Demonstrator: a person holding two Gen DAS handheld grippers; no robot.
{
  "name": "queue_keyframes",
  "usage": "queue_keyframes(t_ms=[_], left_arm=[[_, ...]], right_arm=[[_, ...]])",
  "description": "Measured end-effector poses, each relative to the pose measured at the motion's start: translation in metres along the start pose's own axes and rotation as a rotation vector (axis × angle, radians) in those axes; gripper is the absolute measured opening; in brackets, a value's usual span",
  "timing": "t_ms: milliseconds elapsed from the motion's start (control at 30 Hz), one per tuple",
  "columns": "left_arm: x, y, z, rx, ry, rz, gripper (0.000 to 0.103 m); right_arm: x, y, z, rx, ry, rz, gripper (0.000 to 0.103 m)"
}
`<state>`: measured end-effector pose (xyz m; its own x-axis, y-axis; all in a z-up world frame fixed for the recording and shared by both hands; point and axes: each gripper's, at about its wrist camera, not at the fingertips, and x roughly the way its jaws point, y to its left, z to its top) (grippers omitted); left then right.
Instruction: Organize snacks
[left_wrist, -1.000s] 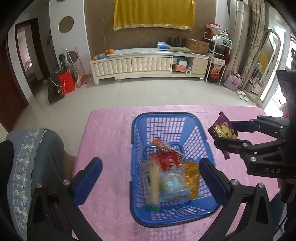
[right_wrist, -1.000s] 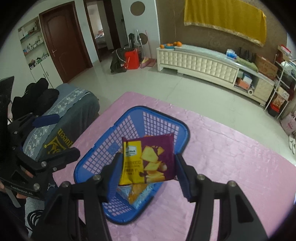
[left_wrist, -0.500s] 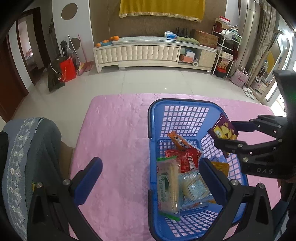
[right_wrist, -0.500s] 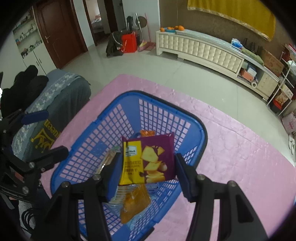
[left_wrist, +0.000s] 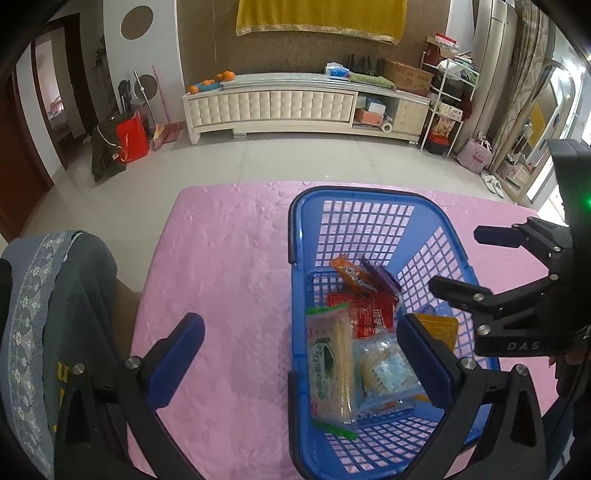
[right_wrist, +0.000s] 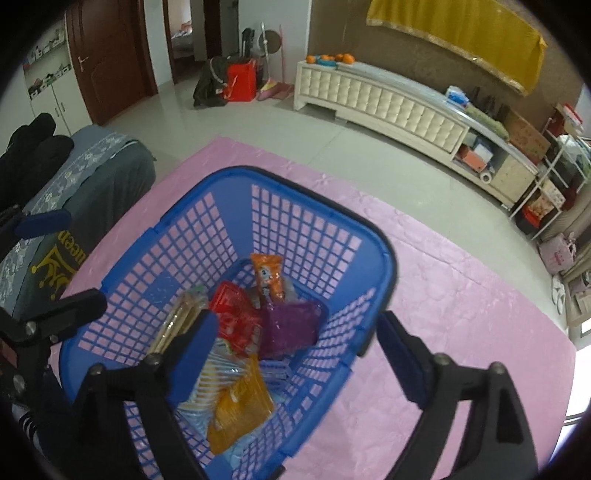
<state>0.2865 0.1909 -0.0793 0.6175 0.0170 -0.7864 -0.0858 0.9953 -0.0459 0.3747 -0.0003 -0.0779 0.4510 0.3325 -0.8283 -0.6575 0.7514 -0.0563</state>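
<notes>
Blue basket (left_wrist: 369, 199) standing on the pink surface (left_wrist: 229, 266), packed with snacks. Purple packet (right_wrist: 291, 326) lying loose inside, against the red packet (right_wrist: 236, 314) and below the orange one (right_wrist: 267, 275); broad face visible only from the right wrist, a thin edge (left_wrist: 380, 275) from the left. Green-labelled cracker pack (left_wrist: 330, 363) plain in the left view, mostly hidden behind a finger in the right. Right tool (right_wrist: 295, 350) spread wide above the basket, gripping nothing. Left tool (left_wrist: 301, 354) likewise spread and bare, straddling the basket's left wall.
</notes>
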Motion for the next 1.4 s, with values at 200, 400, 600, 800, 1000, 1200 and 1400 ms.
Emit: queue_keyframes(t_ms=[200,400,600,800,1000,1200,1400], left_arm=[[-0.026,-0.010,-0.018,-0.019,-0.059,-0.014,0.103],[-0.062,-0.038,-0.045,0.006,-0.132,-0.031,0.103],[-0.103,-0.072,-0.079,0.023,-0.243,-0.013,0.103],[-0.144,-0.103,-0.110,0.036,-0.350,-0.019,0.103],[-0.178,-0.127,-0.132,0.014,-0.429,0.007,0.103],[-0.216,-0.147,-0.154,0.022,-0.504,0.001,0.103],[-0.236,-0.161,-0.171,0.035,-0.533,-0.038,0.103]], right_arm=[[-0.037,-0.009,-0.024,0.070,-0.077,0.013,0.092],[-0.083,-0.003,-0.060,0.084,-0.159,0.003,0.092],[-0.128,-0.006,-0.104,0.152,-0.245,0.015,0.095],[-0.176,0.000,-0.144,0.143,-0.366,-0.087,0.103],[-0.230,0.003,-0.178,0.221,-0.486,-0.141,0.103],[-0.263,0.018,-0.210,0.247,-0.552,-0.156,0.103],[-0.281,0.031,-0.234,0.258,-0.606,-0.184,0.103]])
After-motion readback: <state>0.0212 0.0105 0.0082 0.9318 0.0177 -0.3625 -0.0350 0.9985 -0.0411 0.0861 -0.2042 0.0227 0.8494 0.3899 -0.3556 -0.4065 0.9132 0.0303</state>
